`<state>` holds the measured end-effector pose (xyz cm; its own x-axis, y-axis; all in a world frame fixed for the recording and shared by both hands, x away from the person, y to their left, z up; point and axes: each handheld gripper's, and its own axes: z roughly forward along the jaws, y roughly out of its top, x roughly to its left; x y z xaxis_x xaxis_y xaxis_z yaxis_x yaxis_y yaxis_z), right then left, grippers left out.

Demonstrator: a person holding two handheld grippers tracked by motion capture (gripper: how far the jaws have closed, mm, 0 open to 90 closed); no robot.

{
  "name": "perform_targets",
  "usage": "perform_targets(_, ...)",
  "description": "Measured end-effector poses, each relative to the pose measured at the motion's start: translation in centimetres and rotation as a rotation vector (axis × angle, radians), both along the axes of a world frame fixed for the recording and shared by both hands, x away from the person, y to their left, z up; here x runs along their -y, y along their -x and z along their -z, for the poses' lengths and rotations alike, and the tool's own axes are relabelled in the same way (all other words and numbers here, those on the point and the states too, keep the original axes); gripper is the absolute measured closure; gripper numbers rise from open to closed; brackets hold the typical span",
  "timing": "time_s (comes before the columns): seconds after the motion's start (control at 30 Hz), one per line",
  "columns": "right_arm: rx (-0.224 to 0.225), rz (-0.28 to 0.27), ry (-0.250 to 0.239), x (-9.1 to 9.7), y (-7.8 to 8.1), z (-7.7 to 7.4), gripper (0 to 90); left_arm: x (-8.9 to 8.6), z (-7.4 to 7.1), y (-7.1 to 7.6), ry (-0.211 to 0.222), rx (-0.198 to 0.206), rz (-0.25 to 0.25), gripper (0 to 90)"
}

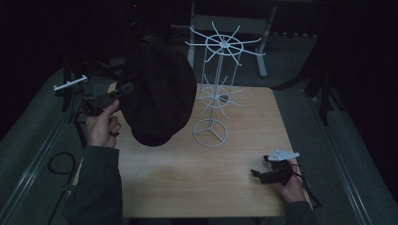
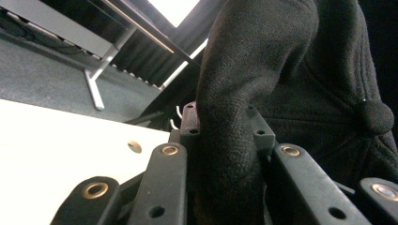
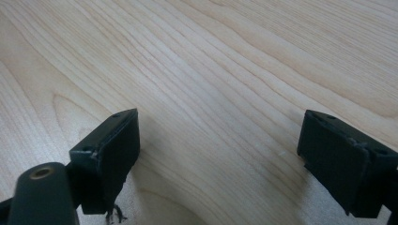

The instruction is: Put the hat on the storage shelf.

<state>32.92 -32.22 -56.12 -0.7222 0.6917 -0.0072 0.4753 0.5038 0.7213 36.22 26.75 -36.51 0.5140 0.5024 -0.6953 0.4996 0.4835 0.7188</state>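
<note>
A black cap [image 1: 159, 93] hangs in the air over the left half of the wooden table [image 1: 187, 178], held up by my left gripper [image 1: 123, 90], which is shut on its edge. In the left gripper view the cap's dark fabric [image 2: 263, 79] is pinched between the two black jaws, and its top button [image 2: 373, 117] shows at the right. A white wire display rack [image 1: 218, 84] with radiating hooks stands on the table just right of the cap. My right gripper [image 1: 257, 174] rests low at the table's near right, open, with bare wood [image 3: 211, 93] between its jaws.
A metal table frame [image 1: 263, 42] stands behind the rack on the dark floor. A small white hook piece [image 1: 70, 83] lies off the table's left. A cable loop [image 1: 61, 164] lies on the floor at the left.
</note>
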Motion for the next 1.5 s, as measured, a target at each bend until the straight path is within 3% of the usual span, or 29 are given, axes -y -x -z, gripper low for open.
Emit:
perform_targets(0.6, 0.0, 0.0, 0.0, 0.0, 0.0, 0.0, 13.2, -0.5, -0.6, -0.3, 0.046, 0.019, -0.004, 75.7)
perform_targets(1.5, 0.0, 0.0, 0.0, 0.0, 0.0, 0.0, 13.3, -0.6, -0.7, -1.3, 0.175, 0.013, 0.011, 75.6)
